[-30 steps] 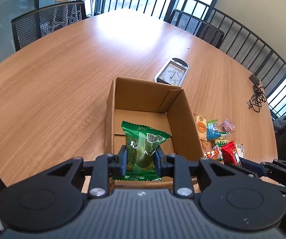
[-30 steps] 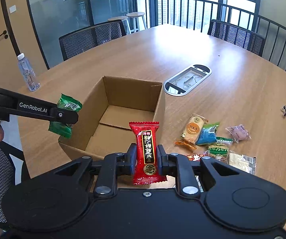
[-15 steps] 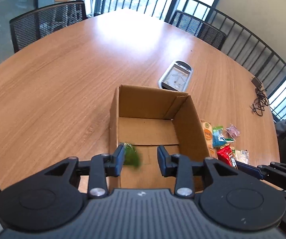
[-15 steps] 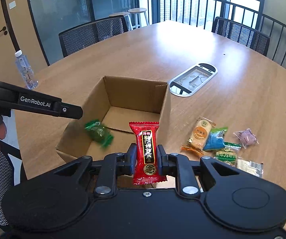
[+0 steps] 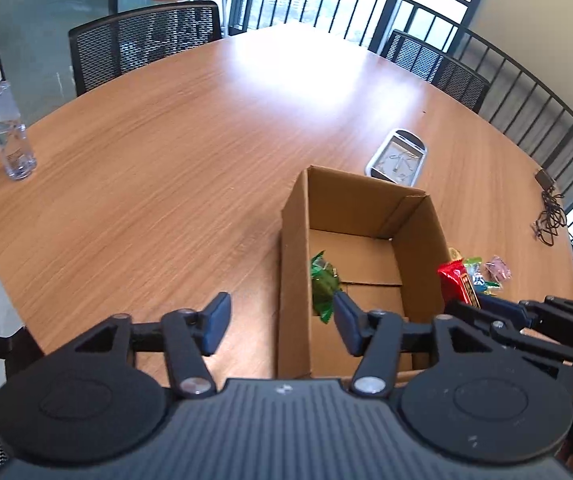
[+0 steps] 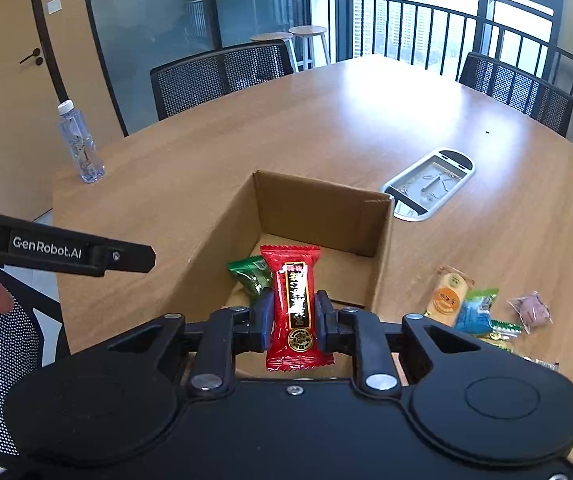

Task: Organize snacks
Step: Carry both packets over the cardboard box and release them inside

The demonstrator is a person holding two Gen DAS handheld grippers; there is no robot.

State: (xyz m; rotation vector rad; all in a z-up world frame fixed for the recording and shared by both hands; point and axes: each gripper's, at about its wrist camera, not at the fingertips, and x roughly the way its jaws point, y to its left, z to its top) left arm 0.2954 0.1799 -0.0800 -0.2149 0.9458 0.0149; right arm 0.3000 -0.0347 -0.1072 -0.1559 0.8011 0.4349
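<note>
Wooden table (image 6: 326,128); green packet (image 6: 252,276) in box (image 6: 322,208); right tongs (image 6: 292,322) pinch red packet (image 6: 294,300).

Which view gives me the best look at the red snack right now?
Right wrist. The red snack stands upright and centred between the right tongs, its whole front label visible, over the box. The left wrist view shows only a slanted part of it at the right, past the box wall, partly hidden by the tongs.

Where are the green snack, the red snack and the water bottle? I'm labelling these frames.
green snack (image 5: 323,280), left wrist view, middle of wrapper.
red snack (image 6: 293,304), right wrist view, middle of wrapper.
water bottle (image 6: 80,146), right wrist view, clear body.
</note>
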